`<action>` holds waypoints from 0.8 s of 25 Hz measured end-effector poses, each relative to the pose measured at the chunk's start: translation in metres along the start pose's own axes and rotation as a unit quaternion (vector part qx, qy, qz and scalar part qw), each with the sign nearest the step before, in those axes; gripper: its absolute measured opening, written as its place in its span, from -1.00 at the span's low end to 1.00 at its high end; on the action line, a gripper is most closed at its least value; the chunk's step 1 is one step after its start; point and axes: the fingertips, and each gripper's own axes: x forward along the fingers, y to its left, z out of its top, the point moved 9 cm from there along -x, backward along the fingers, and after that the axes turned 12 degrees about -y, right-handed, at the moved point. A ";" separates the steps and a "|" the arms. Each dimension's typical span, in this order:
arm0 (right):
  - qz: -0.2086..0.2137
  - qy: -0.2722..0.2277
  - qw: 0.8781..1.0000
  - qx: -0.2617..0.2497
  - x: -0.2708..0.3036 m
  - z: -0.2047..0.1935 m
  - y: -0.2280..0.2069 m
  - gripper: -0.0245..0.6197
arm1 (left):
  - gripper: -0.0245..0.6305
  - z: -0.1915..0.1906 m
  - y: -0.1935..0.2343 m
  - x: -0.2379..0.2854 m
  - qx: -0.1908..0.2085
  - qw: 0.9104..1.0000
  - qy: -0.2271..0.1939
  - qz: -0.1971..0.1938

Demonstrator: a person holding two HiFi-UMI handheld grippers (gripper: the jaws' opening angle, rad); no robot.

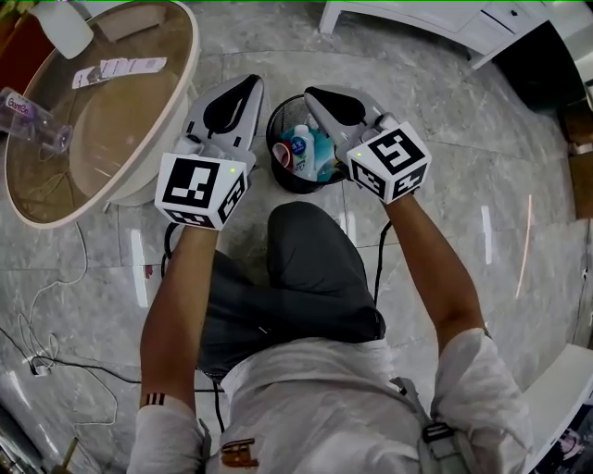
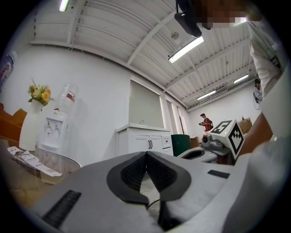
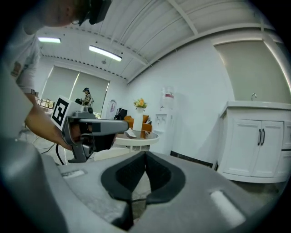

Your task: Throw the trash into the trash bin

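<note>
A black mesh trash bin (image 1: 280,172) stands on the floor in front of the person's knees. Inside it lie a plastic bottle (image 1: 299,145), blue wrappers and a red cup. My right gripper (image 1: 312,95) hovers over the bin's top, jaws shut and empty. My left gripper (image 1: 252,85) is just left of the bin, between it and the round table, also shut with nothing in it. In the left gripper view the jaws (image 2: 146,154) meet at the tips, and the right gripper's marker cube (image 2: 228,134) shows at right. The right gripper view shows closed jaws (image 3: 145,154) too.
A round glass-topped table (image 1: 176,120) stands at left with a clear bottle (image 1: 35,116), a paper strip (image 1: 120,68) and a white vase (image 1: 65,28) on it. White cabinets (image 1: 435,20) line the far right. Cables (image 1: 56,356) trail over the marble floor at lower left.
</note>
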 end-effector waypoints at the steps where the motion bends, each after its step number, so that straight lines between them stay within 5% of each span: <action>1: 0.006 -0.004 1.000 -0.001 0.003 0.004 0.002 -0.92 | -0.93 0.003 0.002 -0.002 0.001 1.000 -0.001 0.003; 13: 0.077 -0.047 0.996 0.013 0.056 0.044 0.034 -0.92 | -0.93 0.039 0.031 -0.038 0.033 0.998 0.001 0.059; 20: 0.147 -0.073 0.986 0.035 0.106 0.082 0.059 -0.92 | -0.93 0.072 0.056 -0.080 0.061 0.989 -0.004 0.133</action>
